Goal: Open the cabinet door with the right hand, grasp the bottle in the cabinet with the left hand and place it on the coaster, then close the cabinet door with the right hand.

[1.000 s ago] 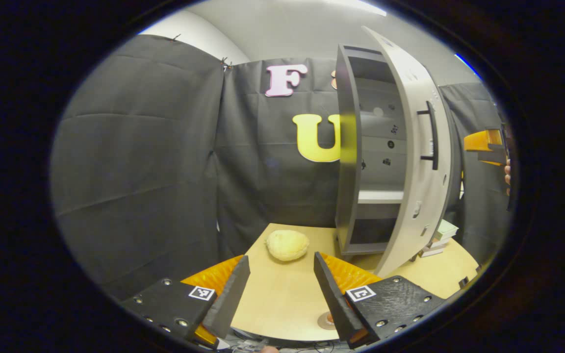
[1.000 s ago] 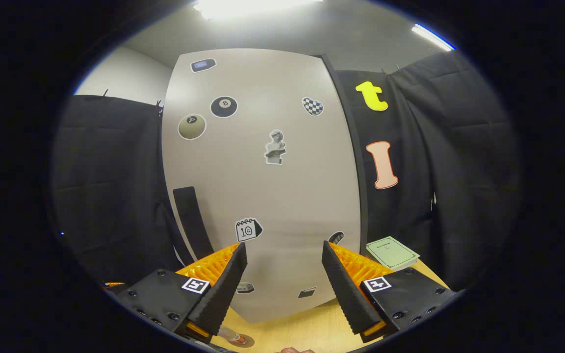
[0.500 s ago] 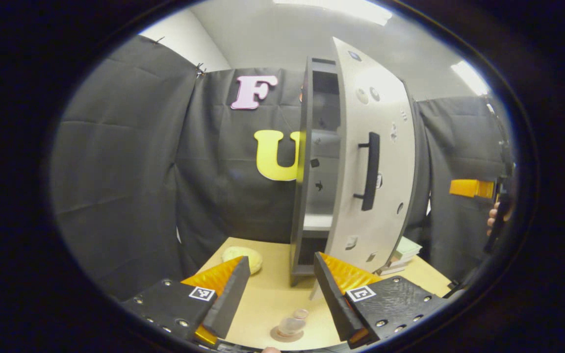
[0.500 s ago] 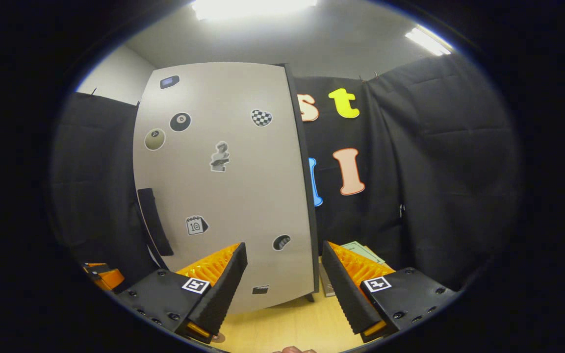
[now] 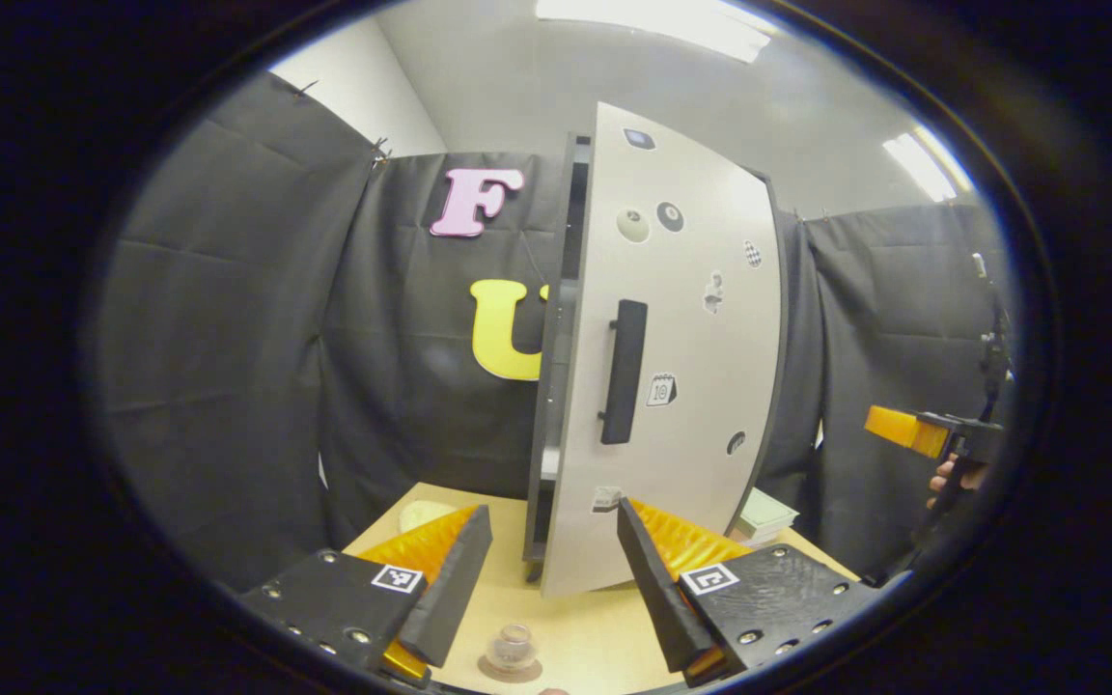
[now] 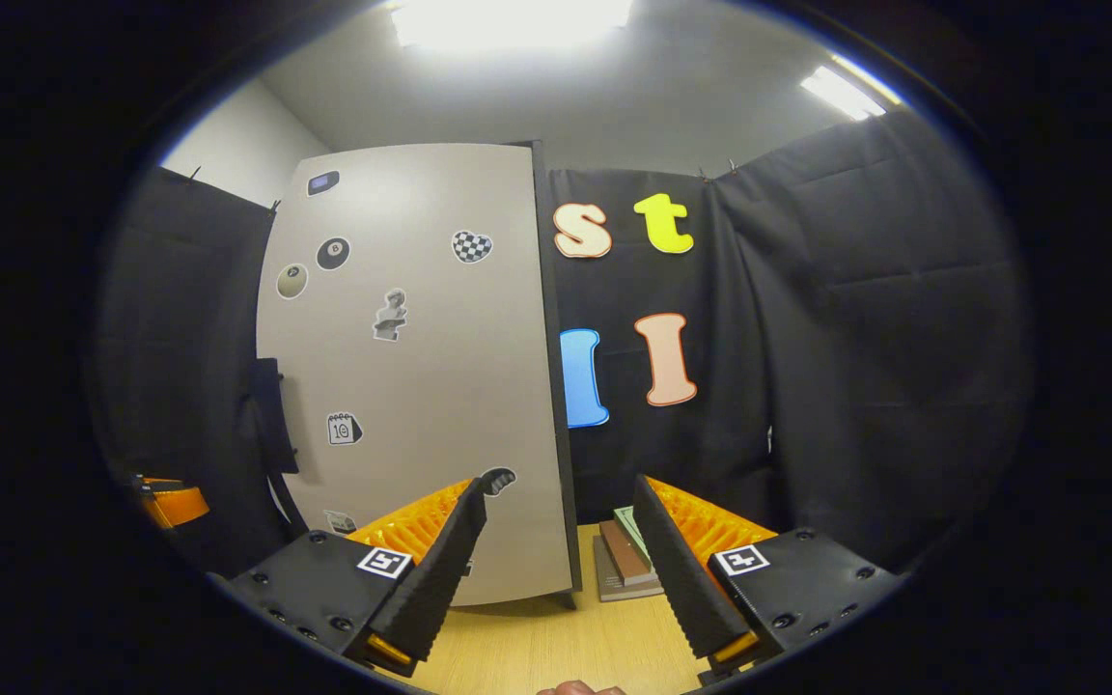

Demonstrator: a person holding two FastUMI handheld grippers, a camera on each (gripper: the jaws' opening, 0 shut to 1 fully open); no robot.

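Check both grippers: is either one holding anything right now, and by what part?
Nothing is held. The left gripper and the right gripper are both open and empty; the bottle stands on the coaster.

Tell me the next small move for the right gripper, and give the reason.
Probably push the cabinet door shut that last bit with the right gripper. The bottle already stands on the coaster, but a narrow gap remains at the door's handle side, and the open gripper hangs clear of it.
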